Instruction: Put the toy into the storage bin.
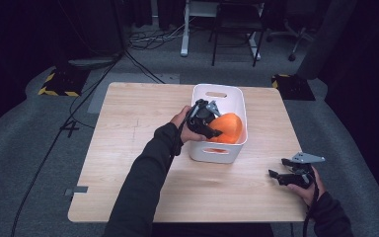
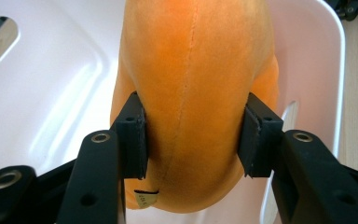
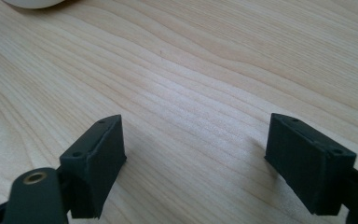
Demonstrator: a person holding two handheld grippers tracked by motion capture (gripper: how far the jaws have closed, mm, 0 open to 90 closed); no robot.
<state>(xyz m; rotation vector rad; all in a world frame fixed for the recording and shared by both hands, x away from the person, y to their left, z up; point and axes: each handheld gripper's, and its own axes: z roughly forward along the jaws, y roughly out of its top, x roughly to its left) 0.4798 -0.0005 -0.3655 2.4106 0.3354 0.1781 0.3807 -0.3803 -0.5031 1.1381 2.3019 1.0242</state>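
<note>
1. The rounded orange plush toy with a stitched seam [image 2: 191, 93] sits in the white plastic bin with cut-out handles [image 1: 237, 98], filling the near end of it; from the high view the orange plush toy [image 1: 228, 127] bulges just above the rim.

2. My left gripper [image 2: 191, 135] has it: in the left gripper view both black pads press into the plush's flanks, one on either side of the seam, and the fabric bellies out between them. Jaws pinching the toy, plainly.

3. A small pale tag [image 2: 145, 199] pokes out from the plush's underside, near the left pad.

4. From above, my left gripper [image 1: 216, 132] reaches over the bin's left wall, my left hand [image 1: 182, 123] wrapped round it just outside the rim.

5. I cannot tell whether the toy rests on the bin's floor or hangs clear of it.

6. The bin stands on the light wooden table [image 1: 128, 163], towards the far side, a little right of centre.

7. My right gripper [image 1: 275, 176] sits well apart from the bin, low over the table's near right corner, in my right hand [image 1: 308, 190].

8. In the right gripper view, my right gripper [image 3: 193, 154] has its jaws spread wide, bare wood grain between them, gripping nothing.
</note>
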